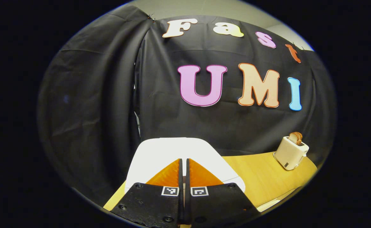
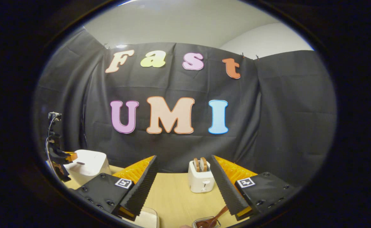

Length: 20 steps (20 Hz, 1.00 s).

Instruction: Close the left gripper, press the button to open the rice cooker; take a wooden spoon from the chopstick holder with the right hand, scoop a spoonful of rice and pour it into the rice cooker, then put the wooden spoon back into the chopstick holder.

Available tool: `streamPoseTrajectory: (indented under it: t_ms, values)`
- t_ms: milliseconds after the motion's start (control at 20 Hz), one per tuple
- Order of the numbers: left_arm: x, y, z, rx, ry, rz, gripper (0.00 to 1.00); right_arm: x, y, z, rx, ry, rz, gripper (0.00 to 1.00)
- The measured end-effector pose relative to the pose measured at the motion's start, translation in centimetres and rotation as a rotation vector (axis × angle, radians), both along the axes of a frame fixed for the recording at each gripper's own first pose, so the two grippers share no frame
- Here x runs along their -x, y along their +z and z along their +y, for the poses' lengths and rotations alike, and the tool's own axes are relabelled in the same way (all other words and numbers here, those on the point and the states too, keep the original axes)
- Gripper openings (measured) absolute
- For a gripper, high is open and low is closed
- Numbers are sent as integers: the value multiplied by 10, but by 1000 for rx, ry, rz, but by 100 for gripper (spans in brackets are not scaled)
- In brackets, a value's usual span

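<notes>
My left gripper [image 1: 184, 163] is shut with nothing between its fingers, and its tips hang just over the white rice cooker [image 1: 172, 153], whose lid is down. In the right gripper view the same cooker [image 2: 88, 164] stands at the far left, with the left gripper [image 2: 65, 157] at its front edge. My right gripper [image 2: 183, 177] is open and holds nothing, raised above the wooden table [image 2: 176, 198]. Low in that view a wooden spoon [image 2: 215, 218] pokes out of the chopstick holder [image 2: 206, 222] beside the right finger.
A cream toaster [image 2: 200, 177] with bread slices in its slots stands at the table's back, straight ahead of the right gripper; it is also at the right [image 1: 291, 150] in the left gripper view. A white container's corner [image 2: 147, 218] lies near the bottom edge.
</notes>
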<state>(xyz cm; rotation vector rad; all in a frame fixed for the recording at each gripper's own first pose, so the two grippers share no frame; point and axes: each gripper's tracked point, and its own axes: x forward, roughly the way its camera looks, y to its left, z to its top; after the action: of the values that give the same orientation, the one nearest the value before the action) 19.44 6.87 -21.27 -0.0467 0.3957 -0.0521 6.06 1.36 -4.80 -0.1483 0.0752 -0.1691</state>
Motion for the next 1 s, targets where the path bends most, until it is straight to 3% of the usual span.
streamPoseTrajectory:
  t_ms: [300, 700, 1000]
  values:
    - [8, -30, -4, -18, -22, 69, 0, 0, 3, 0, 13, -14, -10, 100]
    - [4, -32, -1, -4, 4, 50, 0, 5, 4, -1, 4, -18, -13, 100]
    - [6, -23, 1, -54, 6, 29, 0, 9, 12, -7, -1, -17, -32, 100]
